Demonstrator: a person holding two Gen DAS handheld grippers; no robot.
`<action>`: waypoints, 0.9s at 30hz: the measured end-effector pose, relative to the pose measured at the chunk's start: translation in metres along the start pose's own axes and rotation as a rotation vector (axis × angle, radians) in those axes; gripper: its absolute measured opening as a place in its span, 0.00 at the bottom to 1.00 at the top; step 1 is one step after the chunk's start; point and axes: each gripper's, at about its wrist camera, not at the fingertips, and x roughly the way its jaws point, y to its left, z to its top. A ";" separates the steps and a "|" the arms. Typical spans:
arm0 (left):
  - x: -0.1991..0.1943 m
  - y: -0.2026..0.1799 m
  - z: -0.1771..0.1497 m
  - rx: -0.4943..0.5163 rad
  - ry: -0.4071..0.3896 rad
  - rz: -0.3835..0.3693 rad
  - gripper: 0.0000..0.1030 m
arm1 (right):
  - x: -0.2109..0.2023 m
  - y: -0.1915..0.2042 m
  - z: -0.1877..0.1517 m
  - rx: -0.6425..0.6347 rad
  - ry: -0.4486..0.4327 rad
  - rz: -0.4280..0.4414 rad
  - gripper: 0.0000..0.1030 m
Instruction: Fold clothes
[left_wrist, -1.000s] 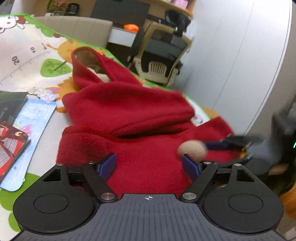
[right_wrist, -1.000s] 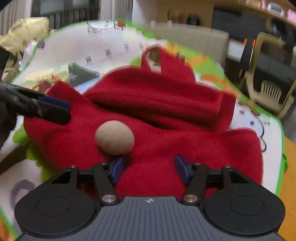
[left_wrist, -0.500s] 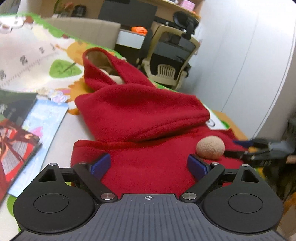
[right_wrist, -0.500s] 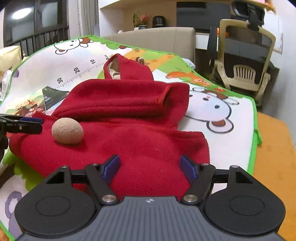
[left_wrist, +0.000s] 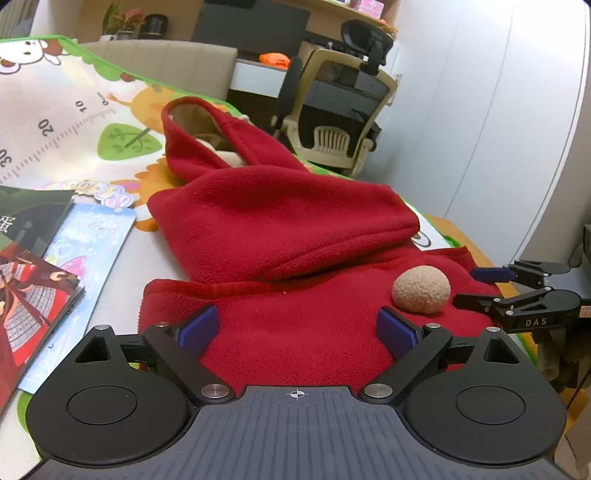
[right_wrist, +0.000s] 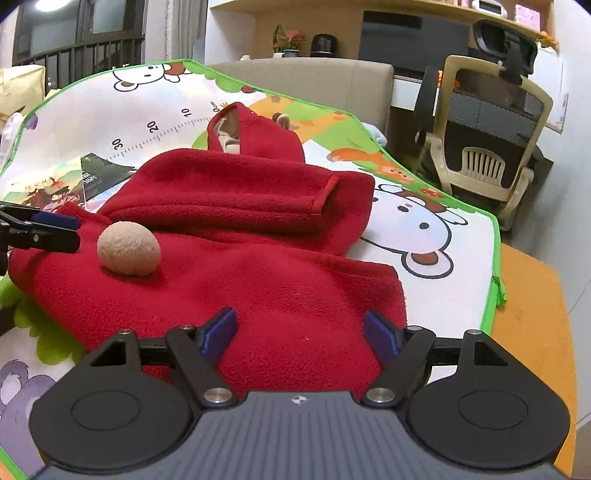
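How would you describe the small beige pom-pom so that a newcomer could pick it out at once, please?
Start at the cartoon animal play mat covering the table, then find the red fleece garment spread across it. On the lower panel, near the hem, sits the beige pom-pom, the only round, pale, fuzzy ball on the red cloth.

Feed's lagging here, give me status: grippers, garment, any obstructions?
Left gripper open, right gripper open, both empty at the near hem. Red fleece hoodie partly folded on mat. Tan pom-pom sits on top.
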 end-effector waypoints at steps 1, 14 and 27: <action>0.000 0.000 0.000 0.000 0.000 0.000 0.94 | 0.000 0.000 0.000 0.001 -0.001 -0.001 0.76; 0.002 0.002 0.000 -0.001 0.004 -0.024 0.97 | 0.007 -0.009 -0.006 0.038 -0.010 0.039 0.82; 0.002 -0.001 0.005 -0.002 0.032 -0.023 0.98 | 0.004 -0.006 0.006 0.020 0.014 0.033 0.82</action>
